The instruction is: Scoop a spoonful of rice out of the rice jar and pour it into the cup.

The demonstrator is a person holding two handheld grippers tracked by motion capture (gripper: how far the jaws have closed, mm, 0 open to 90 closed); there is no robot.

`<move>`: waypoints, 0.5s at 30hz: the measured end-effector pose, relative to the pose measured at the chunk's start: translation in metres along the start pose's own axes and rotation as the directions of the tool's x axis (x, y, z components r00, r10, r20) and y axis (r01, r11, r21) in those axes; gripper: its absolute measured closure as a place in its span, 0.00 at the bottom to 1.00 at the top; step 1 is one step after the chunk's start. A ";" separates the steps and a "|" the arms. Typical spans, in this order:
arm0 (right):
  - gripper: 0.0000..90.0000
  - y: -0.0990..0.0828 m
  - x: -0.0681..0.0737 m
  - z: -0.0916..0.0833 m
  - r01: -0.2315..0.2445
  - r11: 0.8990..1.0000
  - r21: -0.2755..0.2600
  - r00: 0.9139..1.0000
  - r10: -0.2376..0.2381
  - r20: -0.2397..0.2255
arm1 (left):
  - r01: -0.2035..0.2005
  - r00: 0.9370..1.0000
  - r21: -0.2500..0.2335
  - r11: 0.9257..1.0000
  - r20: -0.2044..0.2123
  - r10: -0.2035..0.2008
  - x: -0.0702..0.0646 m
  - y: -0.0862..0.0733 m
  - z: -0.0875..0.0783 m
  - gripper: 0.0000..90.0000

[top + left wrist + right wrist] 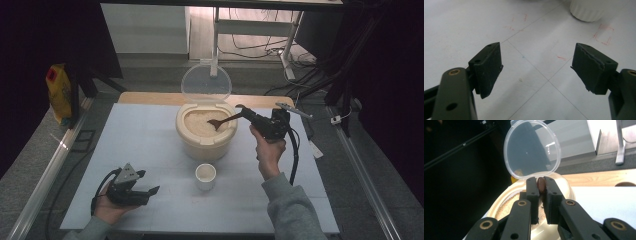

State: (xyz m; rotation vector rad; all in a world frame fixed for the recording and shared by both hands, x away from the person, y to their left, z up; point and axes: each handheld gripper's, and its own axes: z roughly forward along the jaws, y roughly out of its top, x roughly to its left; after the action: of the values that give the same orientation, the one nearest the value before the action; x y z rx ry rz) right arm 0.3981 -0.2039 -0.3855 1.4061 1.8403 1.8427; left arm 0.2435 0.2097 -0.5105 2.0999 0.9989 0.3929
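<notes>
While the rice container (206, 135) sits mid-table with its clear lid (206, 84) raised behind, my right gripper (245, 114) is clamped on the brown spoon (223, 120), bowl in the rice. My left gripper (150, 191) rests open, left of the container. The white cup (205, 176) stands just before it; tilting the spoon could spill grains short.

A dark brown spoon (226, 120) is held by its handle, tilted down — its bowl sits in the rice. The rice fills a round, cream tub (206, 140) in the middle of the table — its clear lid (206, 83) stands up behind.
</notes>
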 end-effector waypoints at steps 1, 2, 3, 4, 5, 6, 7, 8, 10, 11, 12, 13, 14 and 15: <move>0.92 -0.001 -0.001 0.000 -0.016 1.000 -0.001 1.000 0.016 0.000 | -0.001 1.000 0.001 1.000 0.000 0.001 0.000 0.000 0.000 0.26; 0.92 -0.001 -0.002 0.000 -0.028 1.000 -0.001 1.000 0.028 0.000 | -0.002 1.000 0.002 1.000 0.000 0.002 0.000 0.000 0.000 0.26; 0.92 -0.002 -0.003 0.000 -0.043 0.999 0.001 0.999 0.043 -0.001 | -0.003 1.000 0.004 1.000 0.000 0.003 0.000 0.000 0.000 0.26; 0.92 -0.003 -0.003 0.000 -0.053 0.999 0.003 0.999 0.053 -0.006 | -0.004 1.000 0.004 1.000 0.000 0.004 0.000 0.000 0.000 0.26; 0.93 -0.004 -0.003 0.001 -0.062 0.998 0.002 0.998 0.062 -0.008 | -0.004 1.000 0.004 1.000 -0.001 0.004 0.000 0.000 0.001 0.26; 0.93 -0.006 -0.003 0.002 -0.071 0.997 0.003 0.997 0.071 -0.009 | -0.004 1.000 0.004 1.000 -0.001 0.004 0.000 0.000 0.000 0.26; 0.92 -0.007 -0.003 0.002 -0.079 0.997 0.006 0.997 0.079 -0.015 | -0.004 1.000 0.004 1.000 -0.001 0.004 0.000 0.000 0.000 0.26; 0.93 -0.008 -0.003 0.003 -0.081 0.997 0.009 0.997 0.081 -0.018 | -0.004 1.000 0.004 1.000 -0.001 0.004 0.000 0.000 0.000 0.26; 0.93 -0.009 -0.002 0.004 -0.092 0.996 0.006 0.996 0.092 -0.020 | -0.004 1.000 0.004 1.000 -0.001 0.004 0.000 0.000 0.000 0.26; 0.93 -0.009 -0.002 0.004 -0.096 0.995 0.003 0.995 0.096 -0.018 | -0.003 1.000 0.004 1.000 -0.001 0.003 0.000 0.000 0.000 0.26; 0.92 -0.010 -0.003 0.004 -0.102 0.995 0.003 0.995 0.102 -0.018 | -0.003 1.000 0.003 1.000 -0.001 0.003 0.000 0.000 0.000 0.26; 0.92 -0.010 -0.003 0.005 -0.113 0.994 0.001 0.994 0.113 -0.017 | -0.004 1.000 0.002 1.000 -0.001 0.004 0.000 0.000 0.000 0.26; 0.93 -0.010 -0.004 0.005 -0.123 0.992 0.000 0.992 0.123 -0.012 | -0.003 1.000 0.001 1.000 -0.001 0.003 0.000 0.000 0.000 0.26; 0.93 -0.010 -0.005 0.004 -0.133 0.991 0.002 0.991 0.133 -0.015 | -0.002 1.000 0.001 1.000 -0.001 0.002 0.000 0.000 0.000 0.26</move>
State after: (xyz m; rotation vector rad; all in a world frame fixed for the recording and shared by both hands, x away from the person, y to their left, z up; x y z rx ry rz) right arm 0.3989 -0.2020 -0.3977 1.5542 1.7949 1.9194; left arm 0.2436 0.2096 -0.5106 2.1019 0.9975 0.3951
